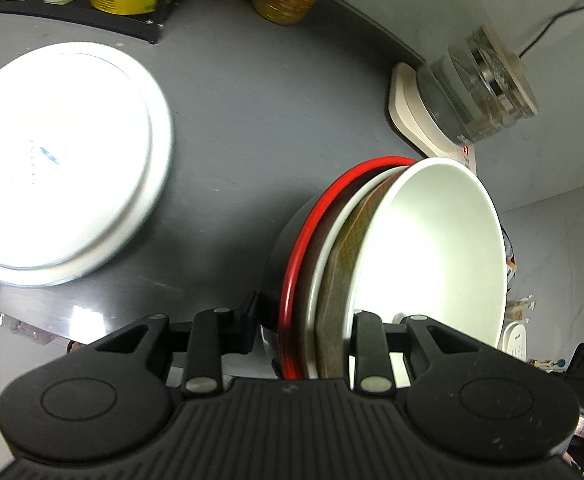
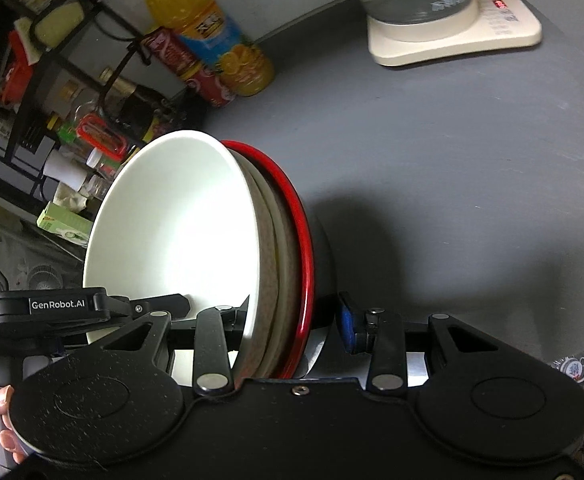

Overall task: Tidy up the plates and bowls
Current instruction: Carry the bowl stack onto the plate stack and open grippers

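- Grey countertop spreads under both my tools.
- My left gripper and right gripper each clamp opposite rims of the nested bowl stack, held on edge between them.
- Ahead-left of my left tool lie white plates; farther off stands a kettle.

Three nested bowls are counted in the held stack: one white bowl innermost, one brown-banded bowl, one red-rimmed bowl outermost. Two stacked white plates are counted on the bench, along with one glass kettle on one cream base. At the back, one orange juice bottle, one red can and one black wire rack are counted; the jars and bottles on the rack are too blurred for a reliable count.
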`<state>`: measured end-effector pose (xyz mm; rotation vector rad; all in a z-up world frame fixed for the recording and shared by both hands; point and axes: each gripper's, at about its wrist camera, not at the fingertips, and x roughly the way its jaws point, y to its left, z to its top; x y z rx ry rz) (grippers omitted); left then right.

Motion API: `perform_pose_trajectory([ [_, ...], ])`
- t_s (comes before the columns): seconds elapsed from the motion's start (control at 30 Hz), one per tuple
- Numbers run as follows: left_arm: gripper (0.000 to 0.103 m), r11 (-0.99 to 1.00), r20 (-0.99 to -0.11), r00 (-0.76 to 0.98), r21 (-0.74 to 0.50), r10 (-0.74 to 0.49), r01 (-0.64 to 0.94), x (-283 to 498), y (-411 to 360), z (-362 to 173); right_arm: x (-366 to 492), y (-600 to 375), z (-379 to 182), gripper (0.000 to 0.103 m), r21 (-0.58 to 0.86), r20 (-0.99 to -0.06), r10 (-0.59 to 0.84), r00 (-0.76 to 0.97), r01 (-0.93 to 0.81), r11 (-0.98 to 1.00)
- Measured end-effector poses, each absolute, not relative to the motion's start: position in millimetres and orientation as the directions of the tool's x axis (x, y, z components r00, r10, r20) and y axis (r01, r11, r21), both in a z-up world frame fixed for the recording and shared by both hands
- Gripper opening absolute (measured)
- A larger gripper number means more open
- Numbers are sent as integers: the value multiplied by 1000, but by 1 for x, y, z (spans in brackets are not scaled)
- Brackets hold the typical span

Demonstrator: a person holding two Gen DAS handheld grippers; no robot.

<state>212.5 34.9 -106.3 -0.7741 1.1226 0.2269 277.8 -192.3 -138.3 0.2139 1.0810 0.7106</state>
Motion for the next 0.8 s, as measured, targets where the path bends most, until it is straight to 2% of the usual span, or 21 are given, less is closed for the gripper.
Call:
perform_pose_trajectory([
  [0.8, 28, 710, -854, 473, -471, -218, -524, 150, 183, -89, 225, -47, -124, 37, 423, -761, 577, 297, -447, 788],
])
